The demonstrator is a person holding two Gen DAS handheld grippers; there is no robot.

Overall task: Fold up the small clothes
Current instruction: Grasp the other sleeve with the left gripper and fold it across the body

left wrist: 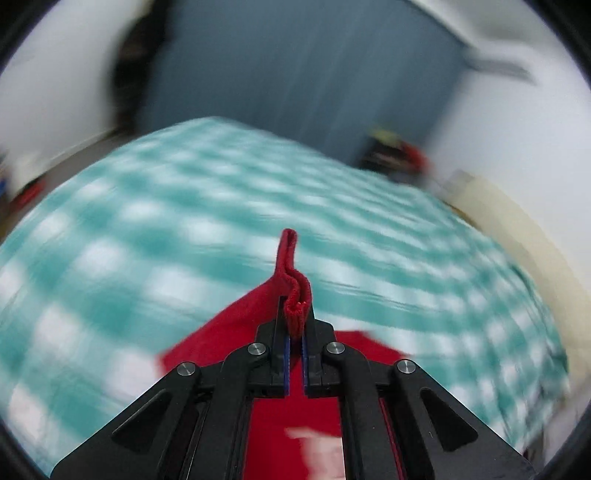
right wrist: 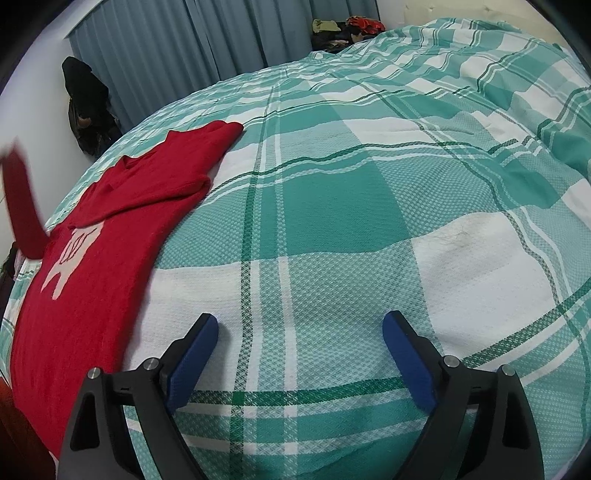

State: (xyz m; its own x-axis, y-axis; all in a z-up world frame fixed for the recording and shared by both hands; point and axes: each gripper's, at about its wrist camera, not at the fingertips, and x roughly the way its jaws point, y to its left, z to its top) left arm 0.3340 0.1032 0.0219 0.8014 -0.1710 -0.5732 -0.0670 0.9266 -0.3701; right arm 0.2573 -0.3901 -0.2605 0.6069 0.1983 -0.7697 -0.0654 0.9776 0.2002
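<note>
- While the left-wrist view is blurred, my left gripper (left wrist: pixel 295 314) is clearly pressed together, pinching a ribbed cuff of the red sweater (left wrist: pixel 236 332); the cuff sticks up past the fingertips, w/ the rest of the fabric below.
- My right gripper (right wrist: pixel 300 328) is spread wide, blue pads (right wrist: pixel 194 360) well apart, nothing btwn them, hovering over bare green-and-white checked bedspread (right wrist: pixel 369 184).
- In the right view the sweater lies flat along the bed's left edge, white motif (right wrist: pixel 72 254) up, one sleeve (right wrist: pixel 173 173) folded across the chest.
- The other sleeve (right wrist: pixel 20 206) is lifted at far left.
- Blue curtains (right wrist: pixel 166 48) & a clothes pile (right wrist: pixel 343 29) sit beyond the bed's far edge.
</note>
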